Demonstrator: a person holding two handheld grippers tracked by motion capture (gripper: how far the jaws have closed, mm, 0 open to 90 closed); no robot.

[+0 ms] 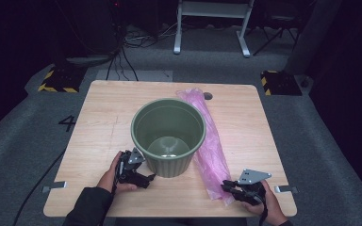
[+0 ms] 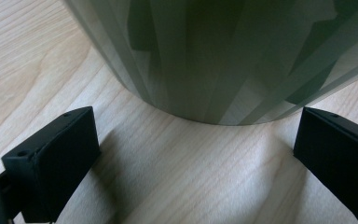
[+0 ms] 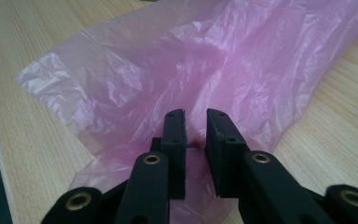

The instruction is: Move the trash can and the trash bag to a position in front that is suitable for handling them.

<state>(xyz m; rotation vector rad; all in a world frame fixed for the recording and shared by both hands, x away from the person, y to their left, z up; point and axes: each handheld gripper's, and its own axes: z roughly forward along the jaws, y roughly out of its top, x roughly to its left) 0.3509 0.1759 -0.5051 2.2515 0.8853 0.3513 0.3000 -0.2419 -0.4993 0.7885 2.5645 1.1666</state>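
a dim room with grey carpet, cables and a white table frame in the back surrounds a light wooden table (image 1: 103,117), which i am looking down on from above. going left to right: the left gripper (image 1: 141,178), held in a hand in a dark sleeve, lies low at the near left foot of a ribbed green plastic bin (image 1: 168,136). in the left gripper view its jaws are spread wide, one on either side of the bin's base (image 2: 214,60), and neither touches the wall. the bin stands upright and empty in the middle of the table. just to its right, touching its side, a crumpled pink plastic bag (image 1: 210,141) lies in a long strip from the far edge towards me. at the bag's near end sits the right gripper (image 1: 229,187); in the right gripper view its jaws are drawn nearly together with a fold of the pink film (image 3: 196,70) bunched between them, so i read it as pinching the bag. as i judge it, the step is to lift the bag for lining the bin. to do it well, i would keep the pinch firm on one layer near the mouth, raise it slowly so the thin film does not tear or slip, and steady the bin with the left gripper before drawing the bag over the rim.
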